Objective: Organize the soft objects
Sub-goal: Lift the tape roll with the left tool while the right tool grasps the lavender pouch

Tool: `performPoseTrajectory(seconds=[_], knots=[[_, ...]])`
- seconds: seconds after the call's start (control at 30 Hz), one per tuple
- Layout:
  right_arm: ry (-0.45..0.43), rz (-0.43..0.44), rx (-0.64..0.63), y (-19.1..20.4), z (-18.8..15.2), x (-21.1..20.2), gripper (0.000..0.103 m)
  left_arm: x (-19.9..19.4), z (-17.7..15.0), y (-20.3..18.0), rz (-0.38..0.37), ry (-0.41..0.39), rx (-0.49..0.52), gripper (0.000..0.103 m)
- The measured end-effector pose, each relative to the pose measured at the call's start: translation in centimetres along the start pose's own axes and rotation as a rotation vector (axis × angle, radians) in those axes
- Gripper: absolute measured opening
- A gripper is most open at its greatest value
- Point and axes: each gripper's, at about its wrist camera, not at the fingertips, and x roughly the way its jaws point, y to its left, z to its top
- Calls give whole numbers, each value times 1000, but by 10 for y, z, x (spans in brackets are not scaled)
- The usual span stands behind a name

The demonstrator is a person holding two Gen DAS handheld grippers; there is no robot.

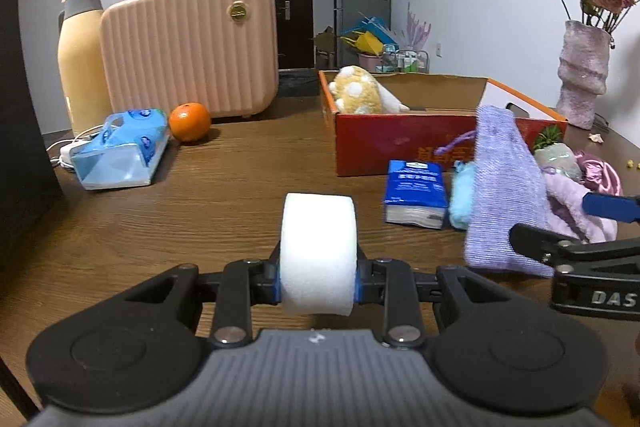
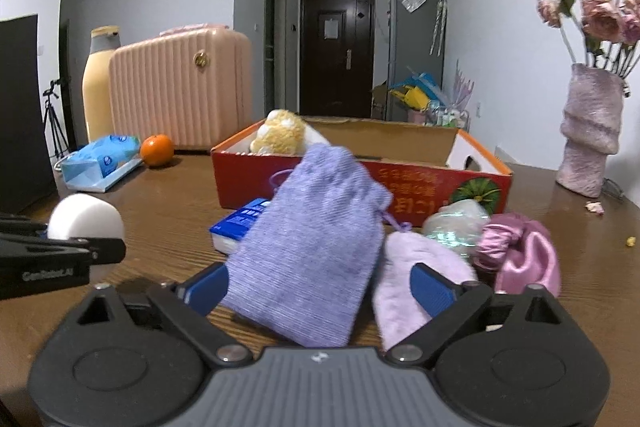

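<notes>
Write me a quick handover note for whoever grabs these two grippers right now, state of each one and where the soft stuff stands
Left gripper: shut on the white sponge, above the table.
Right gripper: open, jaws either side of the purple knit pouch; not gripped.
Done: plush toy is in the red box.
Left: sponge, knit pouch, lilac fleece piece, pink satin pouch, shiny bundle, light blue fuzzy item, all outside in front of the box.
</notes>
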Motion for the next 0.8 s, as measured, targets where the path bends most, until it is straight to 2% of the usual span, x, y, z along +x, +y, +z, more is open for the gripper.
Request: performPoseTrajectory(seconds=[0.4,0.6,0.67,0.8], knots=[[89,-6,28,14,13,49,94,4,3,28,27,3,-37,29],[111,-6,34,12,13,57,77,3,3,27,18,1,-34,29],[110,-18,19,13,11,56,60,2,3,27,20,-4,-33,29],[101,-24,6,13,10,54,45,2,3,27,21,-7,-34,29]])
